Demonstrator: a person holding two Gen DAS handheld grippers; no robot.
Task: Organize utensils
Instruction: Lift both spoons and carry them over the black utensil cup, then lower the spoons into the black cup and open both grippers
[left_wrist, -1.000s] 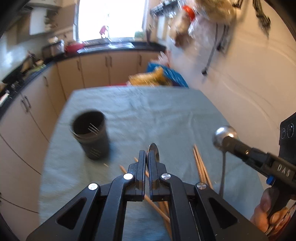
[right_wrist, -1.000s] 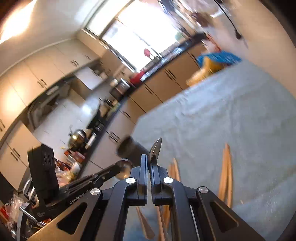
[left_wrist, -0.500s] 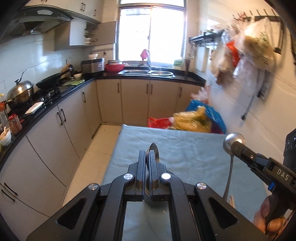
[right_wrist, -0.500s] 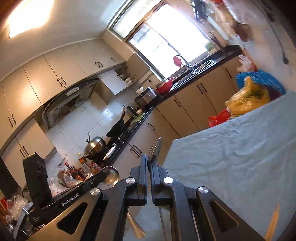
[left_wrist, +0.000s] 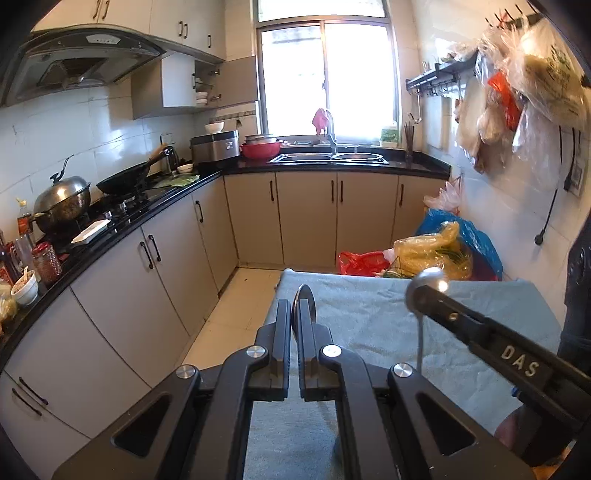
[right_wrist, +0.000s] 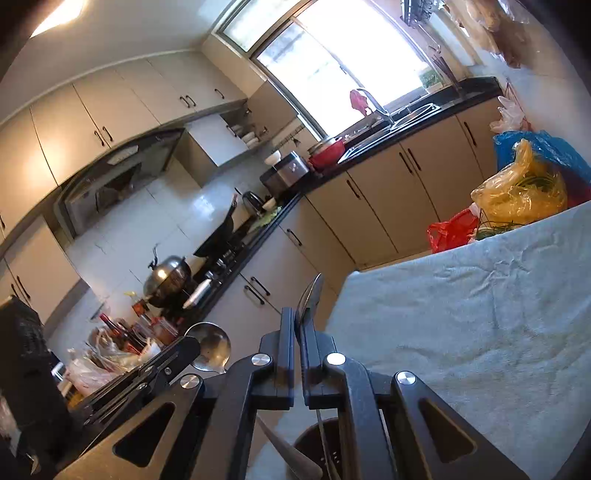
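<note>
1. Nearest, in the left wrist view: left gripper (left_wrist: 295, 325) clamped narrow on a spoon (left_wrist: 303, 299), bowl edge-on and poking up past the fingertips.
2. In the right wrist view: right gripper (right_wrist: 298, 332) likewise pinched tight on a second spoon (right_wrist: 311, 295), bowl up, thin handle running down between the arms.
3. Directly below that handle: dark perforated utensil holder (right_wrist: 321, 456), at the near left corner of the table, handle tip seemingly at or just inside its mouth; contact not discernible.
4. Beside it, near: a blurred pale wooden piece (right_wrist: 288, 456), perhaps a chopstick or spatula; hard to say whether in the holder or on the cloth.
5. Cross-check: each gripper seen from the other's camera, spoon bowl shining at its tip, right one (left_wrist: 428, 286), left one (right_wrist: 210, 347).
6. Farther: grey-blue towel (right_wrist: 480, 314) over the table, bare in the visible part.
7. Far: plastic bags (left_wrist: 436, 251) past the table end, then counter and sink (left_wrist: 328, 158).
8. Judged progress: both spoons lifted, neither dropped in yet; lowering and releasing both remains, plus anything out of sight.
</note>
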